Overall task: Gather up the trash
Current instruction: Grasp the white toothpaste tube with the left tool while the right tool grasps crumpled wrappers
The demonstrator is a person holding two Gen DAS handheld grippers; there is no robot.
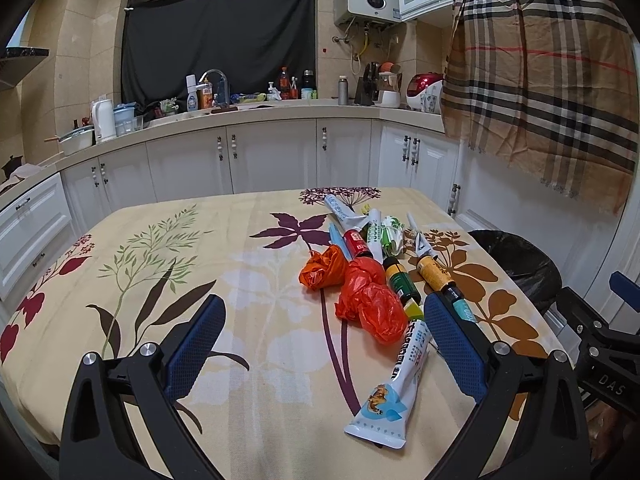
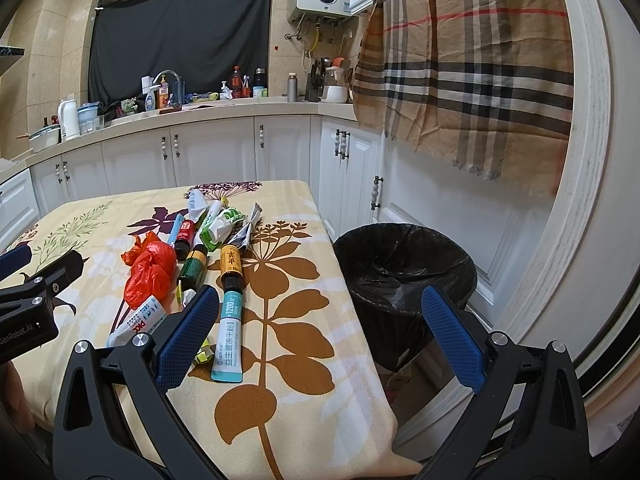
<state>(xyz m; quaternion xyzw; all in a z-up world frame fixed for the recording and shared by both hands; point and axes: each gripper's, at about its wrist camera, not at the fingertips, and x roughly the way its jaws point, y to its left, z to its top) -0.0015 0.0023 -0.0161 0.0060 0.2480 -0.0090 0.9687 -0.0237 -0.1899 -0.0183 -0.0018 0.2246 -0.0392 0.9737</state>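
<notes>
Tablecloth (image 1: 160,280) is showing cream with purple, brown, green and dark red leaf prints. On it, orange-red plastic bags (image 1: 360,292) are sitting beside a white-and-blue tube (image 1: 396,380); a teal-and-white sachet (image 2: 230,336), a yellow-labelled vial (image 2: 231,261) and a green-labelled vial (image 2: 193,266) are lying just right of the bags. Right of the tablecloth, the bin (image 2: 404,264) is wearing a black liner, and both grippers' pads (image 1: 196,344) are showing blue on black frames.
</notes>
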